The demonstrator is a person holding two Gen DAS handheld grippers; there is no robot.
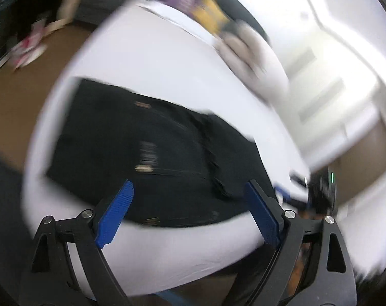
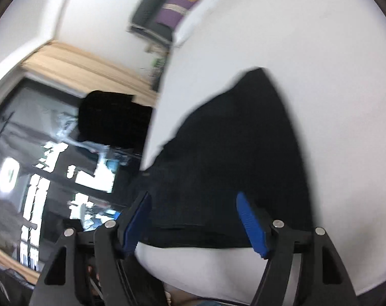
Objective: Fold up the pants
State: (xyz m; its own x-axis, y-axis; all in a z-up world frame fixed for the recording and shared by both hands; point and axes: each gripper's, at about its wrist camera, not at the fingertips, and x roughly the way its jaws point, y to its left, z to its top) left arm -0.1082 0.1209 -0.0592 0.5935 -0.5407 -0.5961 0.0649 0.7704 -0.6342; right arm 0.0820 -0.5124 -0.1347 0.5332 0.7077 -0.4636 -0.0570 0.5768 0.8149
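Two grippers hung over a white table (image 1: 167, 71) with their jaws apart and nothing between the blue pads. Black pants (image 1: 141, 158), folded into a thick block, lay flat on the table's near part. Bare white top stretched far beyond them and to their right, while their left edge came close to the table's left edge, past which brown floor (image 1: 11, 107) showed.

From the left wrist view, the left gripper (image 1: 187, 204) sat above the pants' near edge, pads clear of the cloth. A blurred pale shape (image 1: 244, 48) rested near the far right edge, perhaps a bundle of cloth.

From the right wrist view, the right gripper (image 2: 193, 219) framed the near hem of the pants (image 2: 231, 158), again without touching. Left of the table stood a dark window (image 2: 39, 153).
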